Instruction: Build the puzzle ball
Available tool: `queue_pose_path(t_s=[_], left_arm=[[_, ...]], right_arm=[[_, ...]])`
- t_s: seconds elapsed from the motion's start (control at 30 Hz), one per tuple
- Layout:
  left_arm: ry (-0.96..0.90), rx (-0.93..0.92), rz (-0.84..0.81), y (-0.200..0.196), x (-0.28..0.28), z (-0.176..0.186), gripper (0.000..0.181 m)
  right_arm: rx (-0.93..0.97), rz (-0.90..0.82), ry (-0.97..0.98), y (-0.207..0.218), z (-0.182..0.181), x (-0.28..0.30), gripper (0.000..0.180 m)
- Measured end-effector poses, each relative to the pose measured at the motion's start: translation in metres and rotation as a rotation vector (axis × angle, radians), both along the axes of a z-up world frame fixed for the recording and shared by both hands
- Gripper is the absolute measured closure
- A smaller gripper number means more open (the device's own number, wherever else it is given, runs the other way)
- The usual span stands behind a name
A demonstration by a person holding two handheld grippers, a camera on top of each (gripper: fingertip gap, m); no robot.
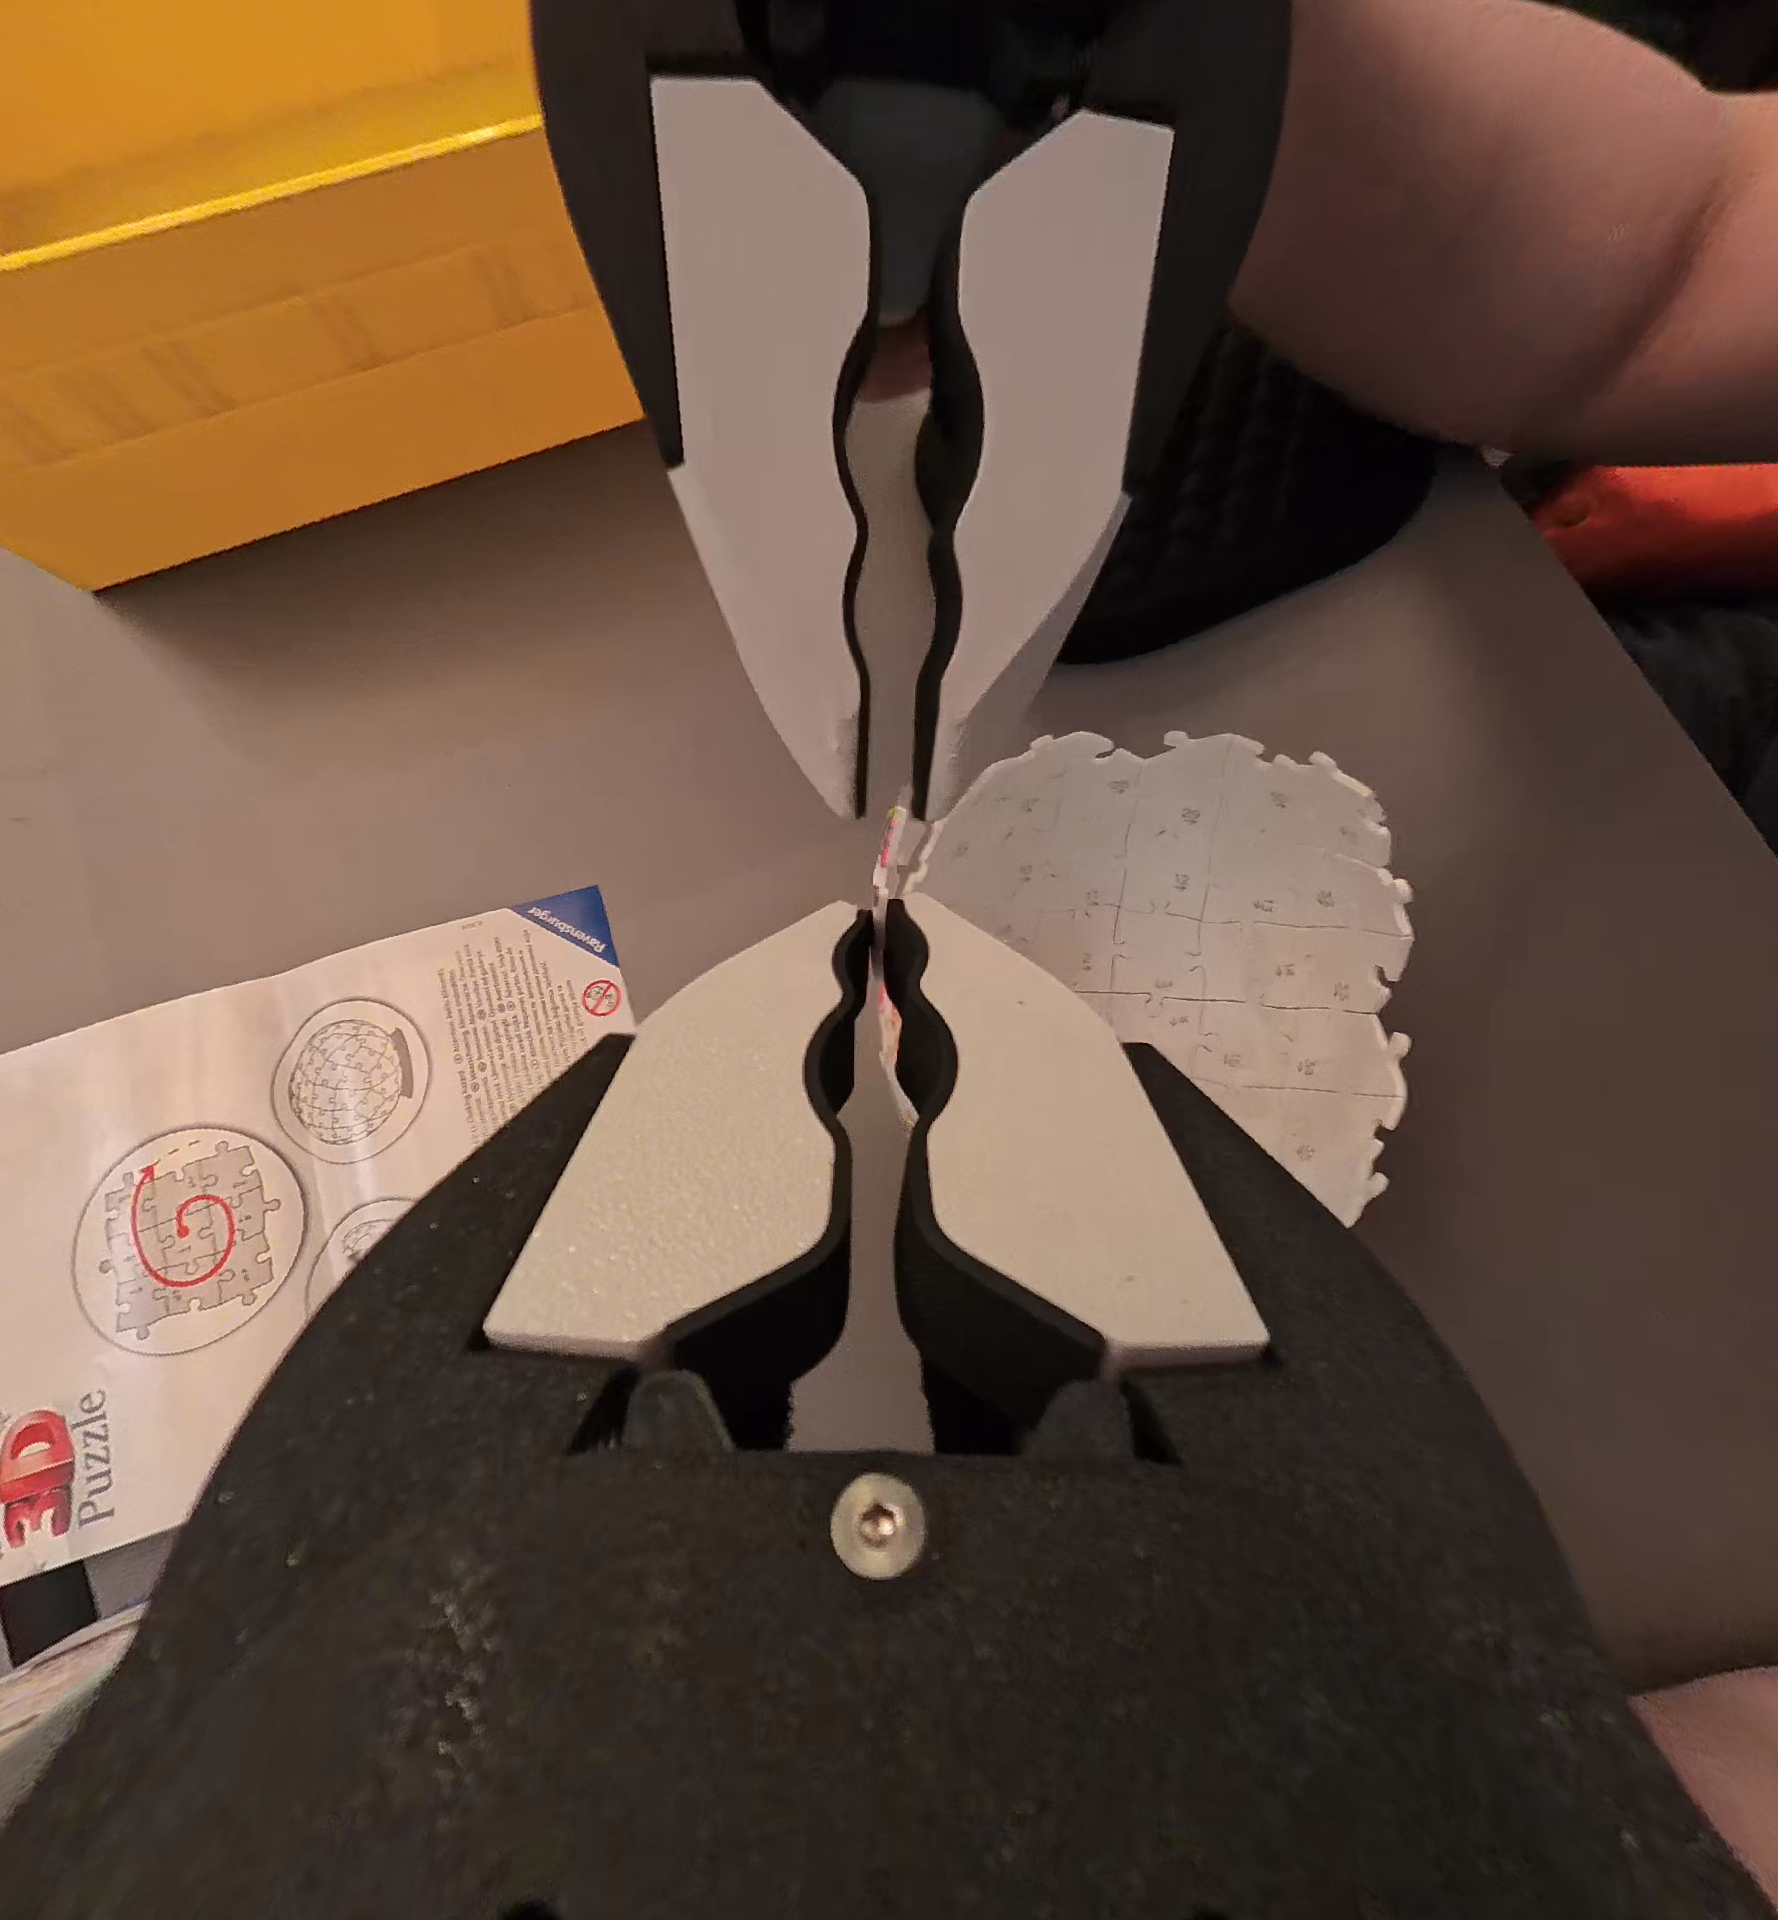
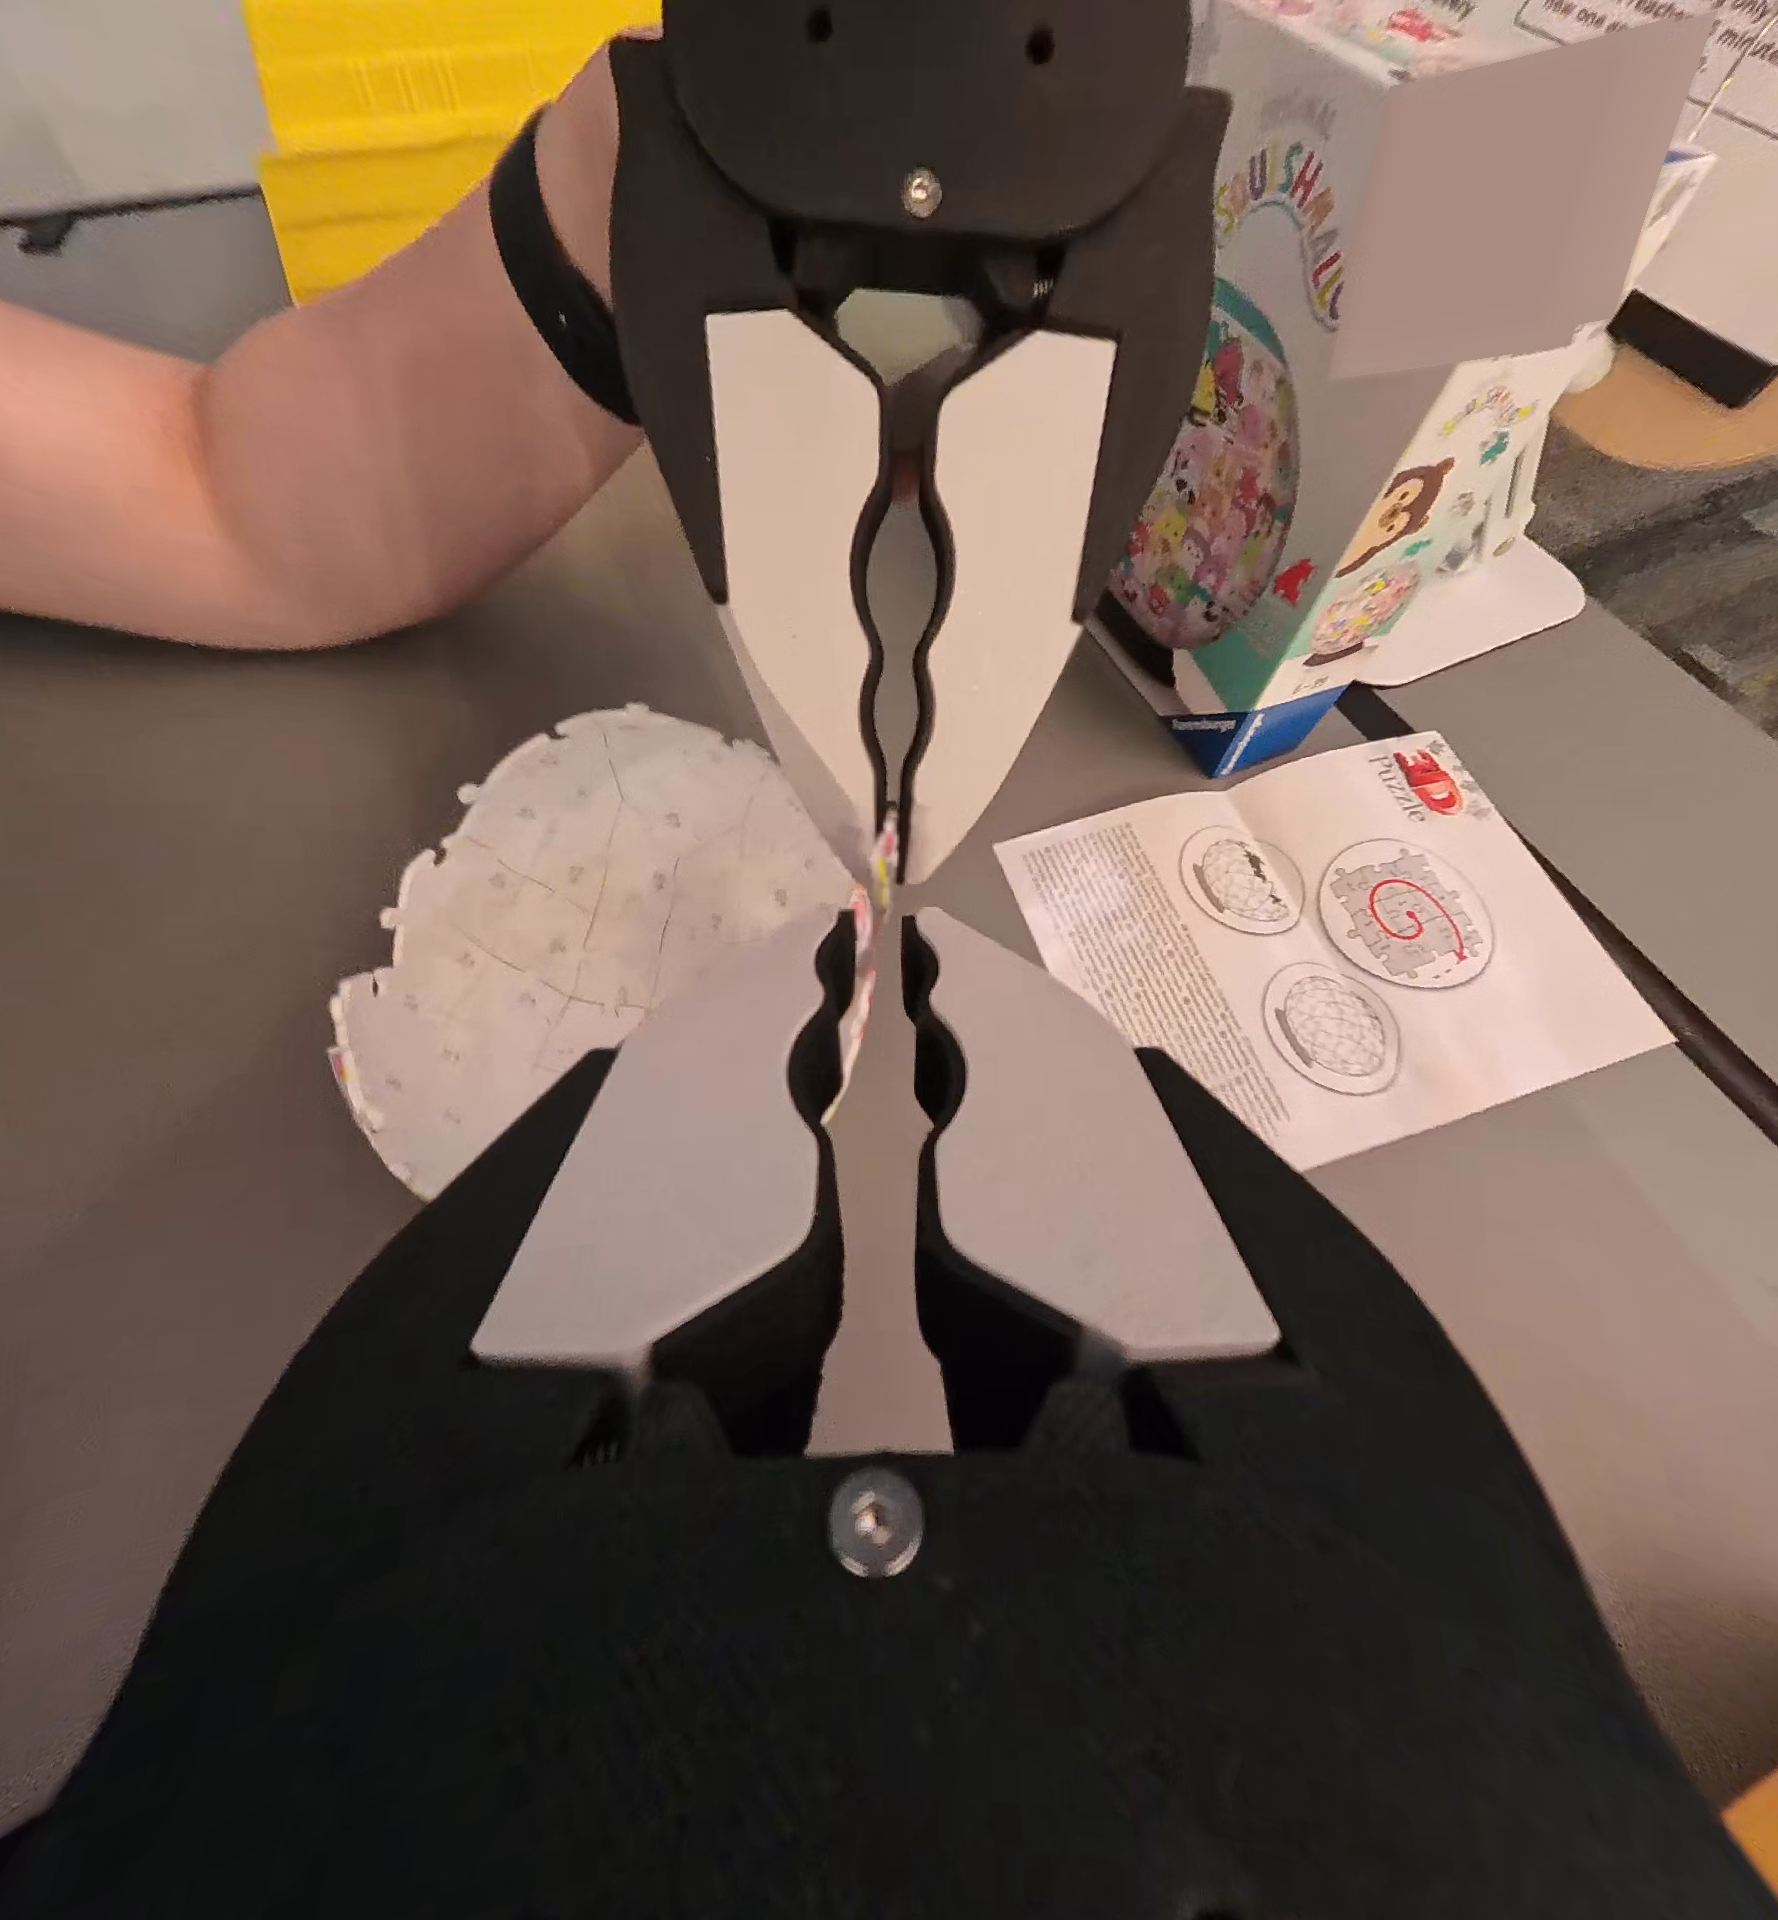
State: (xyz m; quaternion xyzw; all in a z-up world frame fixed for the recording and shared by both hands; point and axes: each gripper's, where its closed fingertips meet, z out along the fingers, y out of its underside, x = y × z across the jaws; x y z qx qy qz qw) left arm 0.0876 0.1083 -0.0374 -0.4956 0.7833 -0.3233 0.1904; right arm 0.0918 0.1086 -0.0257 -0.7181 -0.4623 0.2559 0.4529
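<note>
Tip to tip, I pinch the half-built shell (image 1: 1207, 966) edge-on in my left gripper (image 1: 880, 920), my right gripper (image 2: 880, 920) nipping the loose piece (image 1: 895, 836) just above.

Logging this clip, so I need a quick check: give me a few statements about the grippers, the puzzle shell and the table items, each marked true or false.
1. The left hand-held gripper is shut on the rim of the puzzle shell. True.
2. The right hand-held gripper hangs wide open, away from the shell. False: its fingers are nearly together at the same rim, tip to tip with the left one.
3. The shell's plain white inner side faces both cameras. True.
4. The leaflet lies folded under the shell. False: it lies open on the table, apart from the shell.
5. A yellow box sits on the table. True.
6. The ball is complete. False: only a partial shell with jagged edges shows.
</note>
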Motion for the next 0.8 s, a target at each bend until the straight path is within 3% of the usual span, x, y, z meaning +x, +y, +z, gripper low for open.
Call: queue_pose_path(t_s=[0.3,0.43,0.6,0.8], left_arm=[[0.028,0.001,-0.017,-0.008,0.002,-0.004,0.178],[0.006,0.012,0.026,-0.006,0.004,0.003,0.157],[-0.031,-0.059,0.042,-0.007,0.000,0.018,0.154],[0.037,-0.050,0.057,-0.002,0.000,0.002,0.152]], right_arm=[[-0.023,-0.019,-0.012,-0.007,-0.008,0.002,0.177],[-0.071,-0.014,0.009,-0.012,-0.016,0.002,0.177],[-0.101,-0.006,-0.020,-0.013,-0.025,0.000,0.177],[-0.104,0.004,-0.051,-0.010,-0.032,-0.007,0.177]])
